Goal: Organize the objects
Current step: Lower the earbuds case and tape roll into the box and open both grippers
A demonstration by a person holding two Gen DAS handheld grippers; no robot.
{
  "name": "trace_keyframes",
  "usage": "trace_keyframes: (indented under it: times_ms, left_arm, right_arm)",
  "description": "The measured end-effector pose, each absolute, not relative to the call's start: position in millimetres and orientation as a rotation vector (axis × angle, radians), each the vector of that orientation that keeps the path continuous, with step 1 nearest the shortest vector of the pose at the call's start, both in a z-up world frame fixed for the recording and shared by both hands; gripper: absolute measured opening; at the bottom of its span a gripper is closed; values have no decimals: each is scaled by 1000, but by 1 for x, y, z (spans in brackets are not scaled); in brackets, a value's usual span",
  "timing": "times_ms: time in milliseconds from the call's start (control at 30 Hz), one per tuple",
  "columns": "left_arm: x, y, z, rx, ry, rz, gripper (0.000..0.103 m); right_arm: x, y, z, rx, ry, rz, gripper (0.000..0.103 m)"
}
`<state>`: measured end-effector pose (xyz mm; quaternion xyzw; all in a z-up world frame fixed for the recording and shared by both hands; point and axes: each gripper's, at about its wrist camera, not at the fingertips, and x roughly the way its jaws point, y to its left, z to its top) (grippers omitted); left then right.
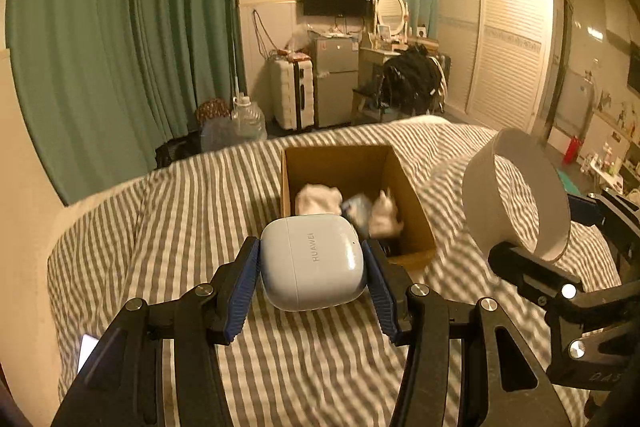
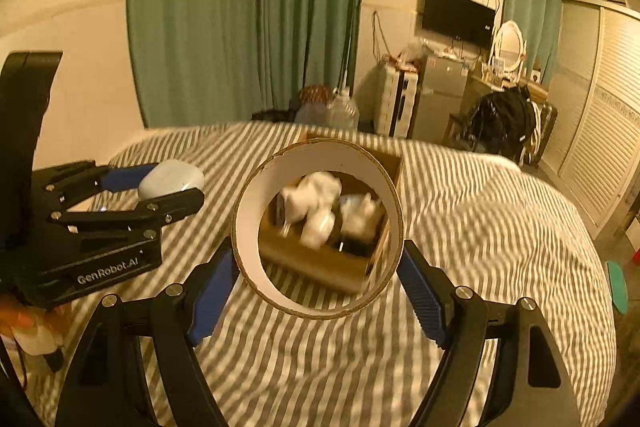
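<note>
Nearest the left wrist camera, the left gripper (image 1: 314, 269) holds a pale blue earbud case (image 1: 314, 261) pinched between its blue pads, lifted above the striped bedspread (image 1: 192, 219) at the near edge of the cardboard box (image 1: 412, 203). To its right, the right gripper (image 2: 320, 275) is clamped across a white cardboard ring (image 2: 248, 223), held upright so the box shows through its opening. Just beyond both tools, the open box sits in the middle of the bed and already contains several crumpled white items (image 1: 320, 197) and a bluish packet, though motion blur hides exactly what they are. By the look of it, part of the sorting is done; the case and the ring are both in hand and not yet in the box, so dropping them in seems to be what remains. Far behind stand green curtains (image 1: 120, 27) and a small fridge (image 1: 335, 79).
</note>
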<state>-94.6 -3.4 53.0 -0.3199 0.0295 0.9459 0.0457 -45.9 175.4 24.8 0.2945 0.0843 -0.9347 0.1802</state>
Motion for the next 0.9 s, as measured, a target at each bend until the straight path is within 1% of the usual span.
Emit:
trace_keyframes:
  times_ms: [133, 267, 533, 633, 800, 900]
  left_arm:
    - [-133, 0, 54, -966, 117, 2896, 53]
    - [-176, 0, 48, -975, 105, 2891, 53]
    - [-253, 3, 20, -1067, 133, 2851, 53]
    - [-276, 6, 8, -1094, 162, 2842, 53]
    - [-305, 7, -13, -1158, 106, 2776, 53]
    - [-309, 4, -27, -1184, 62, 2734, 53]
  right_arm:
    - [-84, 172, 36, 797, 207, -2653, 78]
    - [-125, 171, 38, 796, 181, -2666, 78]
    - [-205, 165, 22, 858, 154, -2672, 78]
    - [-236, 165, 16, 879, 110, -2669, 78]
    - [-282, 159, 7, 905, 112, -2684, 78]
    - [-303, 157, -2, 929, 78, -2683, 78]
